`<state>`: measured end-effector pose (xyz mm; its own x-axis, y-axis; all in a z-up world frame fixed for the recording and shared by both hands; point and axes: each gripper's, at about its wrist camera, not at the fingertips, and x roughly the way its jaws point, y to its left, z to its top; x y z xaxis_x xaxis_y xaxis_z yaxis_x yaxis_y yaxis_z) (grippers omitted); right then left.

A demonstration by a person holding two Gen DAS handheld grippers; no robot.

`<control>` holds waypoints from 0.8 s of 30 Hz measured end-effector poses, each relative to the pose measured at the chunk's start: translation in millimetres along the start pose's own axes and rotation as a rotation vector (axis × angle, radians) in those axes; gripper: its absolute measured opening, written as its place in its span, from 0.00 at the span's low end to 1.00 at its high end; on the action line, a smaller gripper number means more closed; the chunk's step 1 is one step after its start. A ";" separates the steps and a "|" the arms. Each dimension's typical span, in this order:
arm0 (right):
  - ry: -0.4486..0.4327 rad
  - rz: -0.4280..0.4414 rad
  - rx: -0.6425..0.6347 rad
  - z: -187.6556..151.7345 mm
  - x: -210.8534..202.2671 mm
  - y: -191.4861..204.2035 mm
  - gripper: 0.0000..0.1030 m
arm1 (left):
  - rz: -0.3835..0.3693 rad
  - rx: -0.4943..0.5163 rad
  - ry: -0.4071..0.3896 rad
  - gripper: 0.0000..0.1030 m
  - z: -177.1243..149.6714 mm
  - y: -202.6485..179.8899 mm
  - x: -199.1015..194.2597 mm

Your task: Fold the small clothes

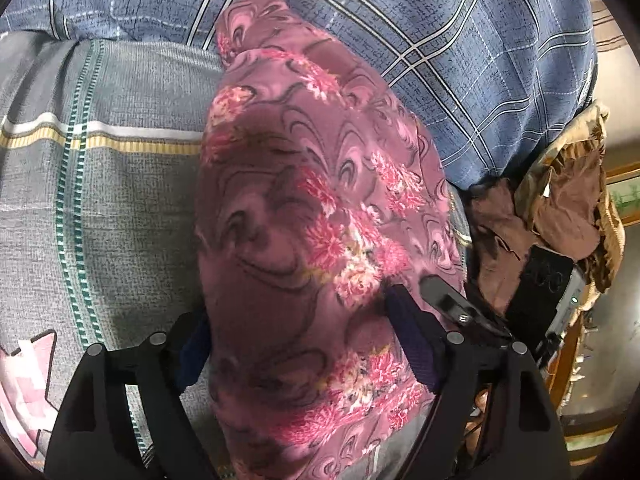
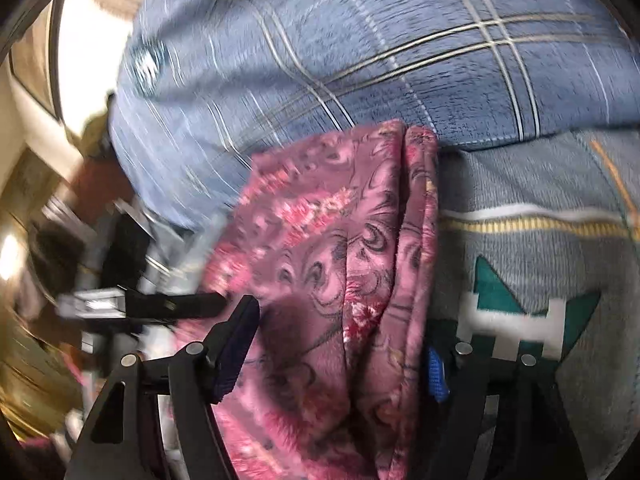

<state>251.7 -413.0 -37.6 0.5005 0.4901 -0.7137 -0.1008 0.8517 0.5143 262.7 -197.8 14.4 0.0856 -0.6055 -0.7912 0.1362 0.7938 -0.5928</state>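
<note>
The left gripper (image 1: 298,332) stands wide, the pink floral garment (image 1: 316,208) lying loose between its fingers on the grey bedsheet (image 1: 120,184); the right gripper (image 2: 340,344) likewise gapes around it, seemingly unclamped through blur

This looks like a bedroom in a home. The whole lower left of the left wrist view is filled by a bed covered in a grey woven sheet (image 1: 132,184) with teal and yellow stripes and a pink star print, and across the top lies a blue checked quilt (image 1: 460,48), bunched and soft. At the right edge of that view a heap of brown and tan clothes (image 1: 560,200) sits against wooden furniture (image 1: 624,196), too cropped to name. In the blurred right wrist view, the upper left shows a pale wall and a bright window-like patch (image 2: 88,40).
</note>
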 end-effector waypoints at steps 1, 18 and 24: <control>-0.003 -0.040 -0.031 1.1 -1.5 7.1 0.66 | 0.011 0.003 -0.013 0.61 -2.5 -1.2 -3.9; 0.090 -0.066 -0.002 -14.9 -13.8 46.4 0.49 | -0.061 -0.062 0.020 0.44 -26.7 33.7 -30.1; 0.024 -0.173 -0.138 -10.4 -34.0 84.0 0.21 | -0.069 0.005 -0.022 0.37 -29.6 6.2 -61.2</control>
<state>217.4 -356.2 24.9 0.5005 0.3369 -0.7975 -0.1328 0.9401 0.3138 229.1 -154.1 54.8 0.0973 -0.6602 -0.7448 0.1480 0.7496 -0.6451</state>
